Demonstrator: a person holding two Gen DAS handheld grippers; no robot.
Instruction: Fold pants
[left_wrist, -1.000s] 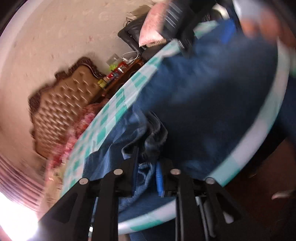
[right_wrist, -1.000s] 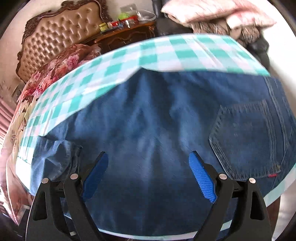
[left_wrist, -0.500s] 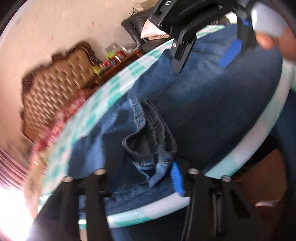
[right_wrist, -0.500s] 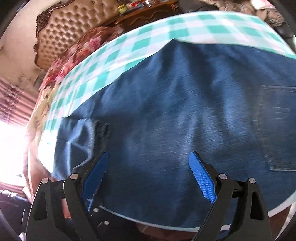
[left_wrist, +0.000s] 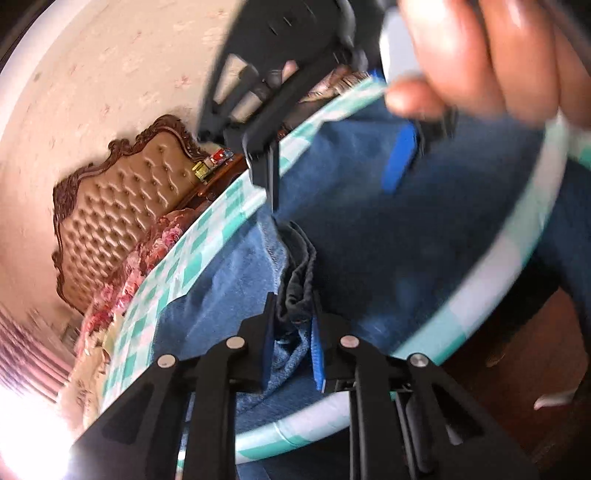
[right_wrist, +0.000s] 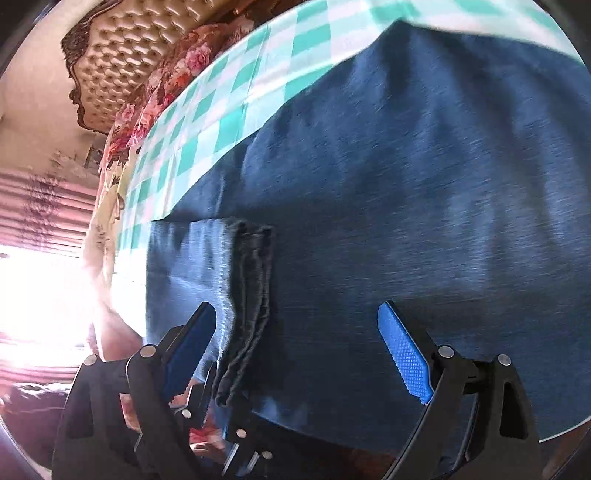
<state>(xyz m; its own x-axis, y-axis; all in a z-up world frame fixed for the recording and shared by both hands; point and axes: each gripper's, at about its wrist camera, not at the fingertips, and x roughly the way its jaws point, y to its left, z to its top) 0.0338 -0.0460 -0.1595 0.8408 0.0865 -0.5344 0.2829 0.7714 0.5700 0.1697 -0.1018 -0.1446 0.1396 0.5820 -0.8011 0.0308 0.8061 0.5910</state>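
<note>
Now the left gripper (left_wrist: 293, 354), half a second ago apart, pinches the hem (left_wrist: 297, 295) of the jeans (right_wrist: 406, 184) on the worktop (right_wrist: 229, 96), while the right gripper (right_wrist: 295, 347) hovers open beside the hem, so folding can start.

So the table (right_wrist: 229, 122) is round-edged and covered in a teal-and-white checkered tablecloth (left_wrist: 173, 269), with a pale band running along the rim. Lying straight on the cloth is a pair of dark blue jeans (right_wrist: 424, 192), spread flat over most of the top, reaching the near edge. At one end the denim is bunched, its hem (right_wrist: 251, 295) doubled over on itself.
</note>
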